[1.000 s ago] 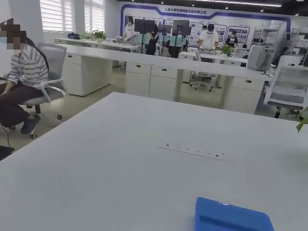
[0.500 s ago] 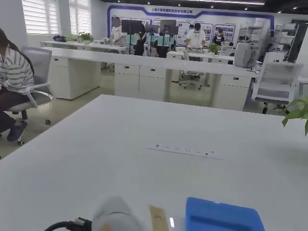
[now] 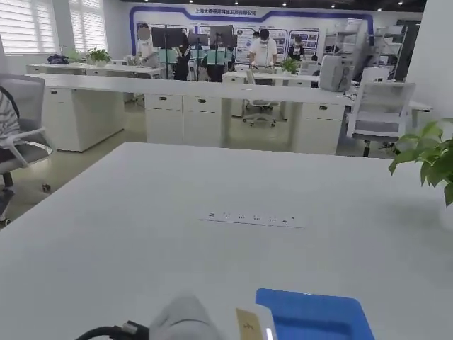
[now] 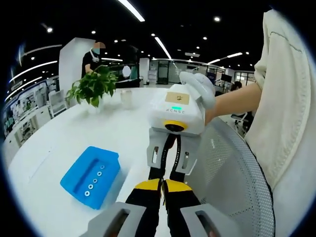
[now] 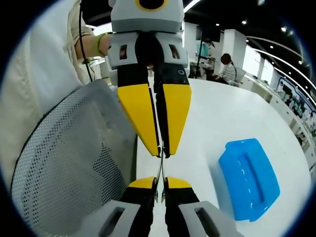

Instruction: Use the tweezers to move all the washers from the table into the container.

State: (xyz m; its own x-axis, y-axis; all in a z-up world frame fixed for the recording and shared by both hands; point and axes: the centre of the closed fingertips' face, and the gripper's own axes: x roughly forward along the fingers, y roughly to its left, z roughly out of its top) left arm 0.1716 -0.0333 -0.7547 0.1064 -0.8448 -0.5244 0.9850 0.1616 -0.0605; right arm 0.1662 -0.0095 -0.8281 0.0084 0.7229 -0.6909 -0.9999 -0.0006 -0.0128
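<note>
Two sets of jaws meet nose to nose. The right gripper (image 5: 159, 183) is squeezed tight on one end of the thin metal tweezers (image 5: 159, 170). The left gripper (image 5: 162, 152) is squeezed tight on the other end, so the tweezers run straight between them. A gloved hand (image 4: 200, 86) holds the right gripper. A grey mesh chair back (image 5: 64, 163) is just beside the grippers, on the near side. The blue tray (image 4: 79, 170) lies flat on the white table (image 4: 123, 128), close to its near edge and apart from the grippers. A row of small washers (image 4: 94, 180) lies in the tray's long groove. A green plant (image 4: 94, 86) stands on the table farther to the right. People (image 3: 263, 49) stand at desks at the far end of the room.
</note>
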